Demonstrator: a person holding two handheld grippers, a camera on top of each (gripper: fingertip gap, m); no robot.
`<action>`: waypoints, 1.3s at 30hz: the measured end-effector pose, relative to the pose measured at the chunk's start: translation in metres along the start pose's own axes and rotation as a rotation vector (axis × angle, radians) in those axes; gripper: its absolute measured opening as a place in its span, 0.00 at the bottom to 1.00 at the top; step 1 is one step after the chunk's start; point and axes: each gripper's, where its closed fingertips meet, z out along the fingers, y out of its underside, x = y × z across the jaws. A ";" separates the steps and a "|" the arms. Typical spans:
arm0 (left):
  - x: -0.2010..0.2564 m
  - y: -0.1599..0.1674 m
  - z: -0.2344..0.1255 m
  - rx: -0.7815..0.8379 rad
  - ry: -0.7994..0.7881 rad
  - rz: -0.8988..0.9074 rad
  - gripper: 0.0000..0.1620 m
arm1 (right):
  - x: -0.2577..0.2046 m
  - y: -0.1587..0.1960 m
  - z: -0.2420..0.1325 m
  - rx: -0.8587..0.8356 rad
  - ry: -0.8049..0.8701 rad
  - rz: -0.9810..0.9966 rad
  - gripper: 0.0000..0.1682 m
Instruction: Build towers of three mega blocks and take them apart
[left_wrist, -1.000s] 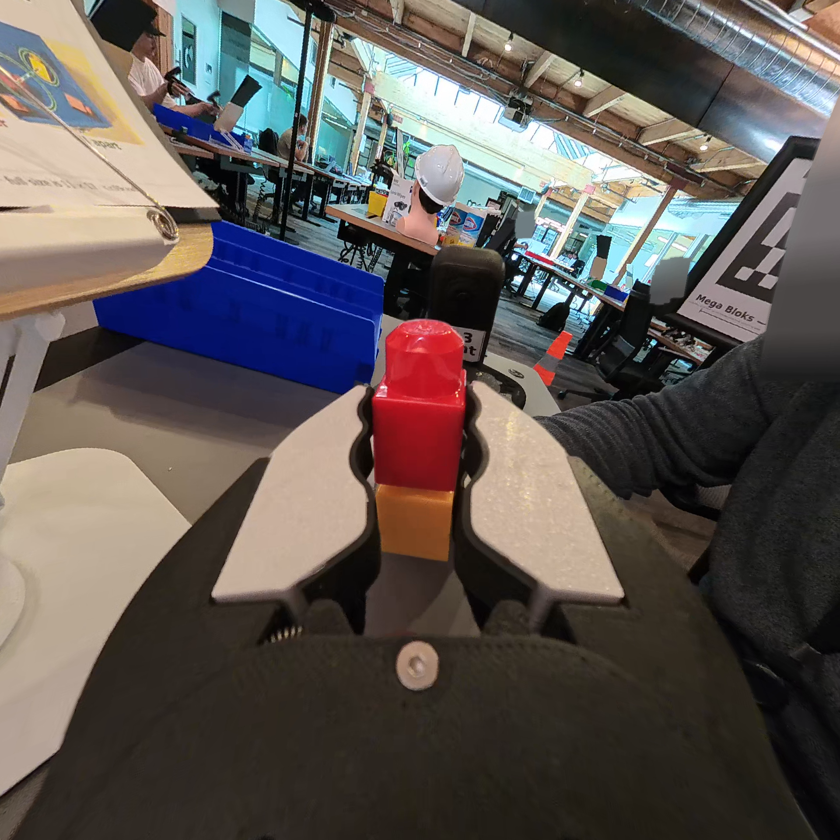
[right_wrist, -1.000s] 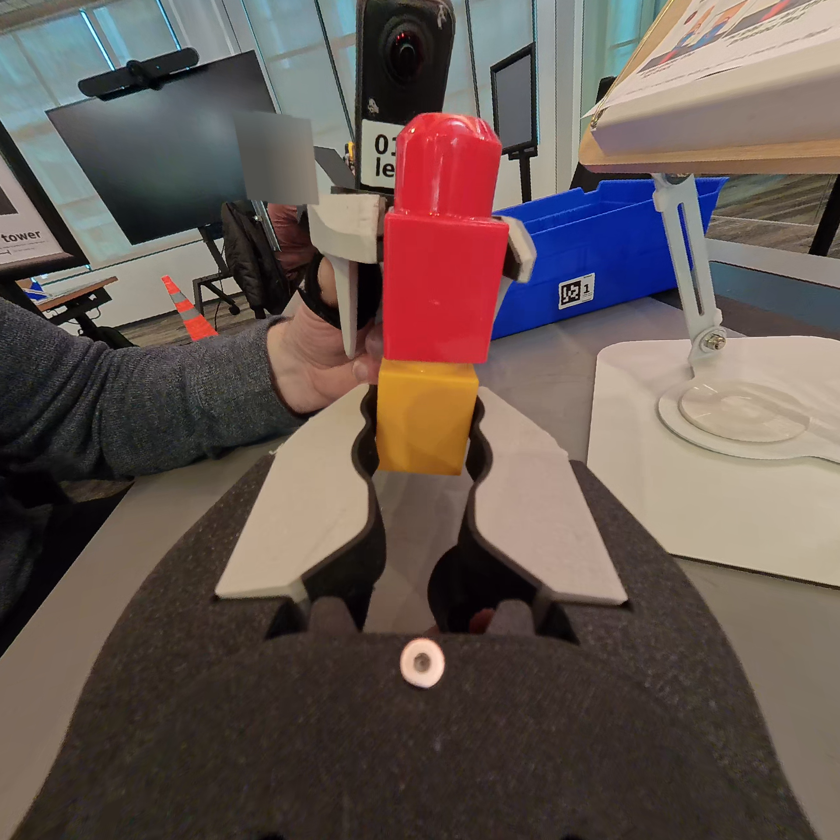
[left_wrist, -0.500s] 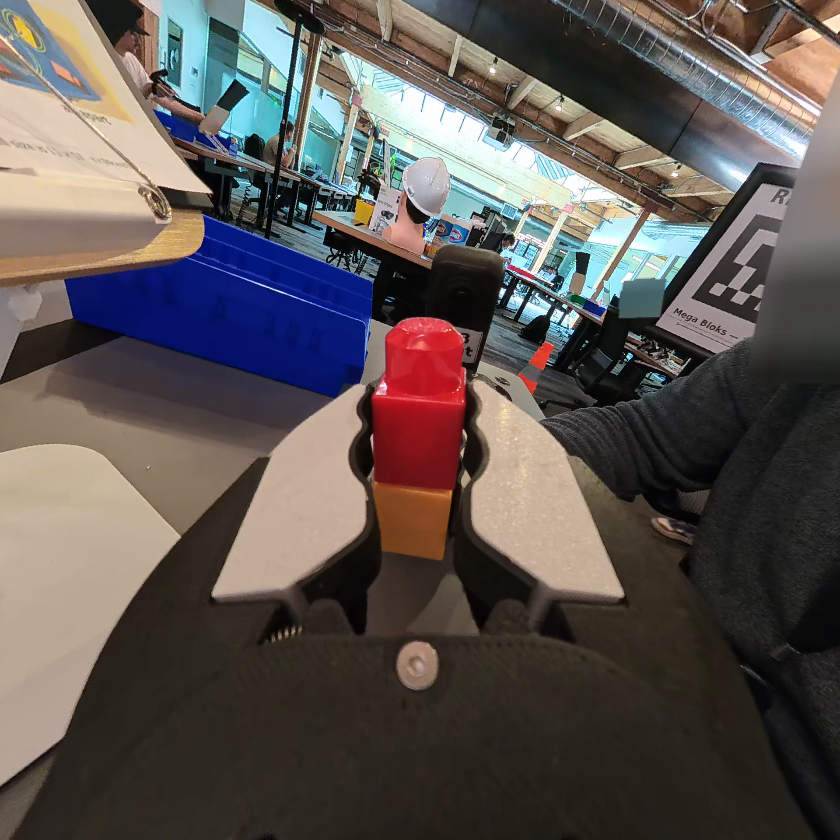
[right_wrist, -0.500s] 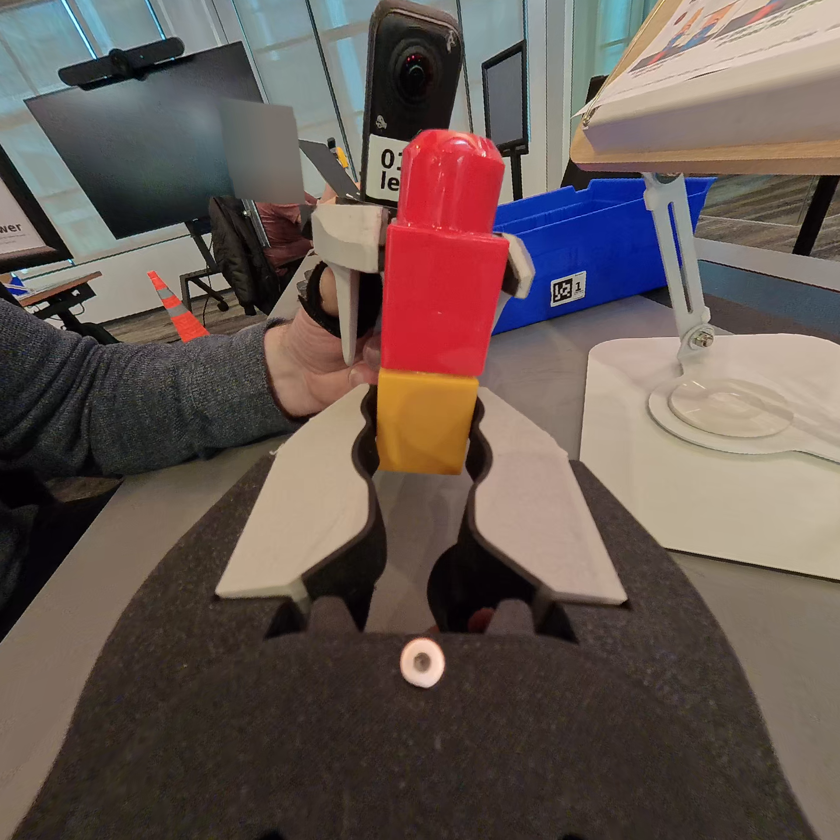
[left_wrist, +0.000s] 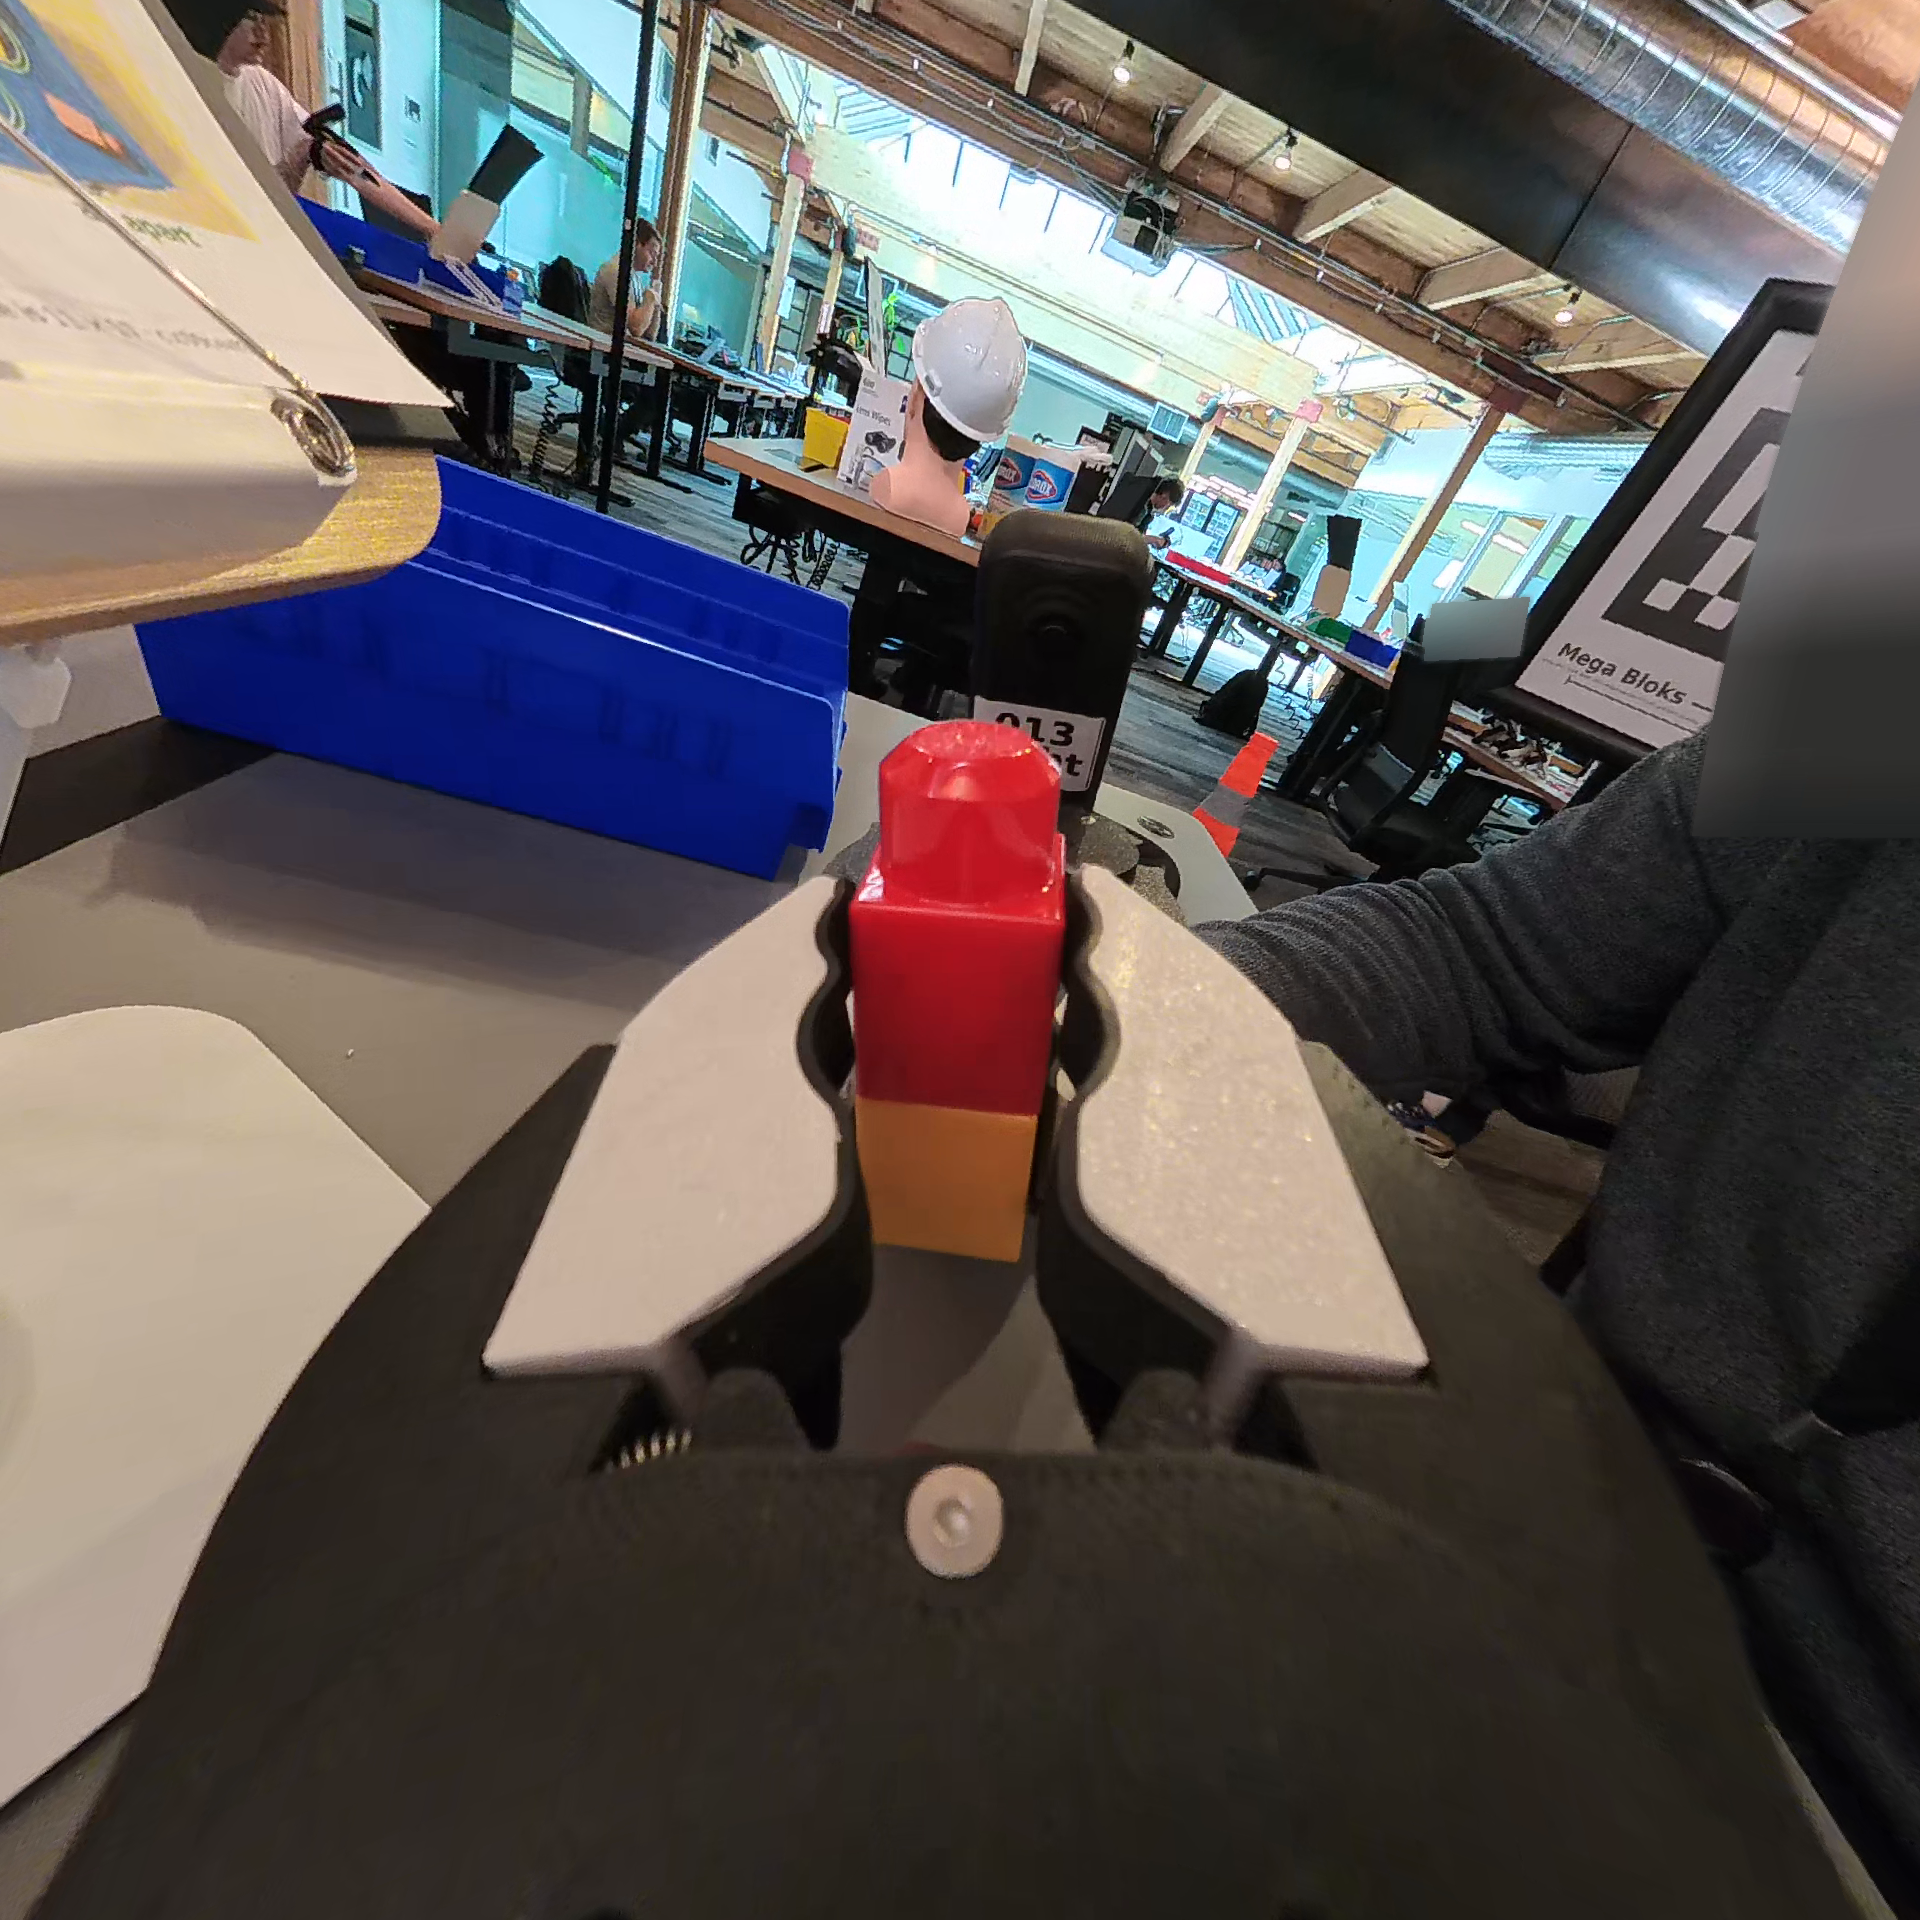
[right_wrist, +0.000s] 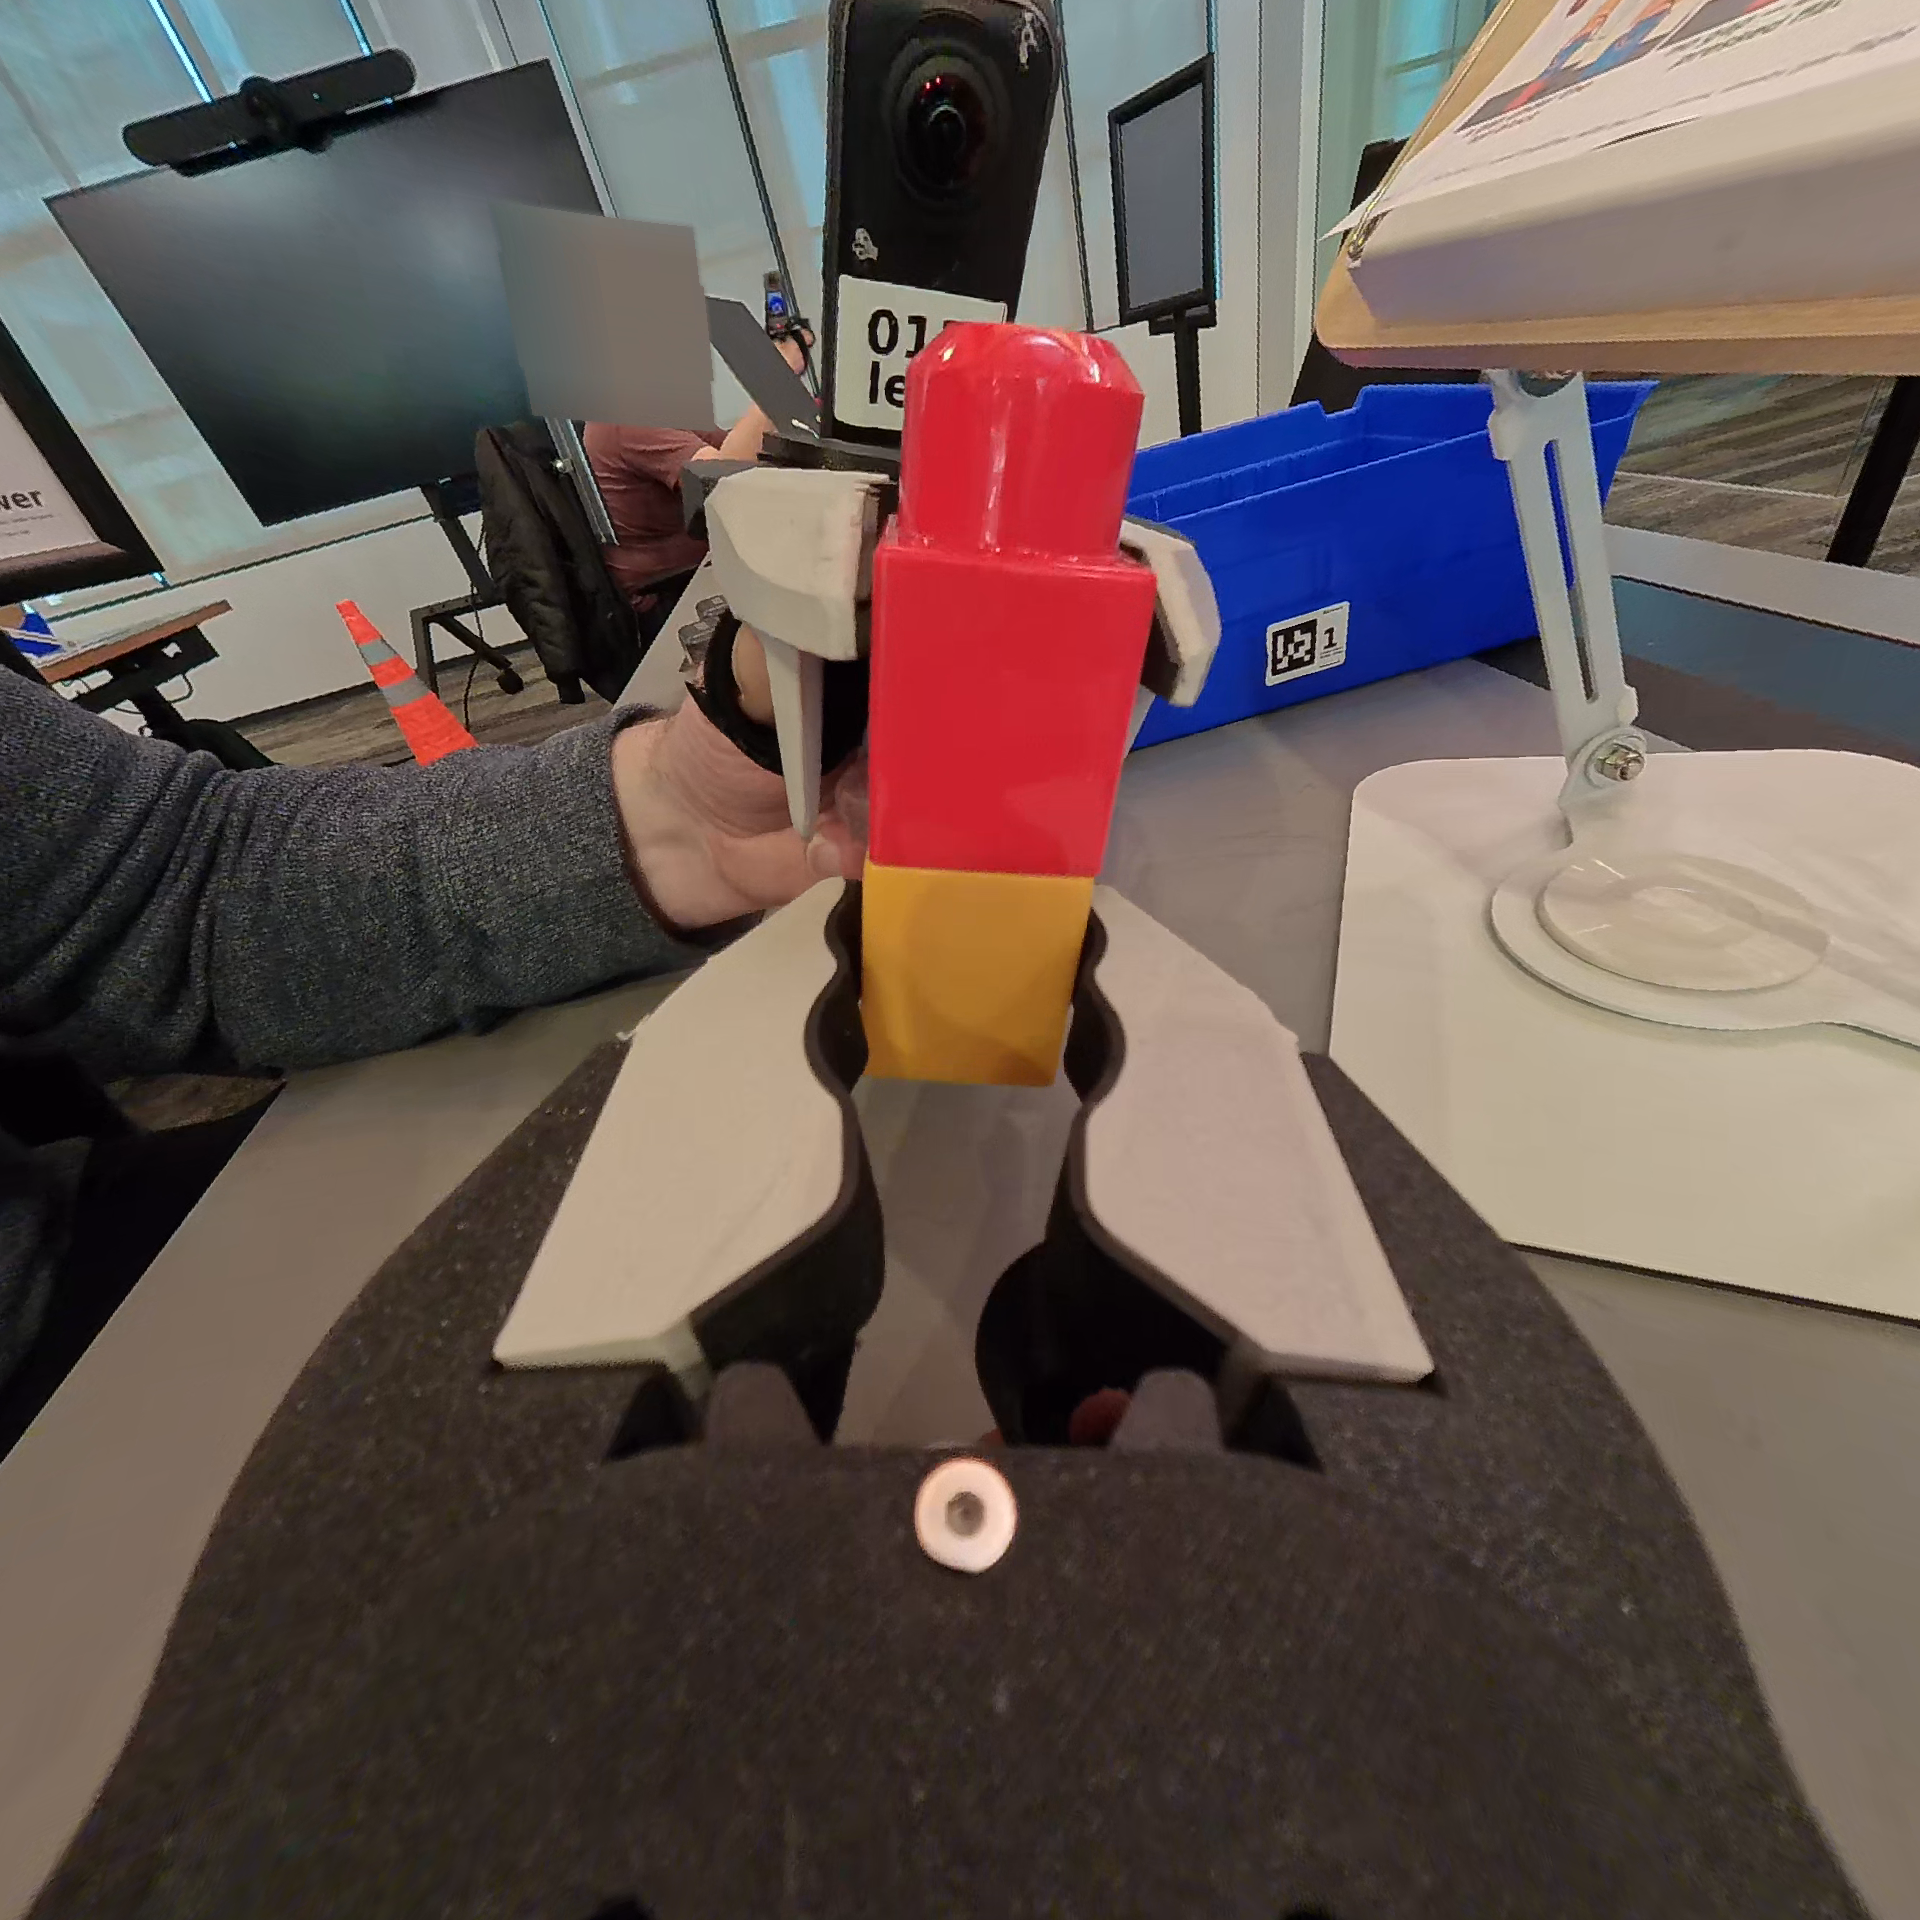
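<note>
Grey table (right_wrist: 1226, 821): smooth, matte top, carrying all items noted below. Blue bin (left_wrist: 499, 665): rigid ribbed plastic, long and rectangular, at the far side of the table; a small square marker is stuck on its wall in the right wrist view. White stand base (right_wrist: 1621, 1101): flat, rounded plate with a slotted metal arm rising to a tilted wooden board that holds printed sheets; it overhangs the bin and hides part of it.

Left gripper (left_wrist: 951, 997): pale grey, faintly speckled fingers with wavy black inner pads, set in black foam-like housing. Its jaws are clamped on the red block (left_wrist: 956, 987). In the right wrist view a hand (right_wrist: 717, 821) in a dark knit sleeve holds this gripper behind the blocks.

Right gripper (right_wrist: 966, 977): same build, jaws clamped on the yellow block (right_wrist: 966, 977).

The two blocks are glossy, square-sided plastic, joined, red above yellow, with one rounded stud on top of the red. The pair is held clear above the table between the two grippers. A black camera body stands just behind the stud in each view.
</note>
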 end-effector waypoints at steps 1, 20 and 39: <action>0.000 0.000 0.000 -0.001 0.002 0.001 0.23 | 0.000 0.000 0.000 -0.001 0.000 0.001 0.21; 0.001 0.001 -0.003 -0.017 0.009 0.001 0.23 | -0.001 0.000 0.001 -0.004 -0.011 0.000 0.21; 0.004 0.013 0.011 -0.067 0.005 0.003 0.22 | 0.000 -0.015 -0.010 0.060 -0.008 -0.012 0.21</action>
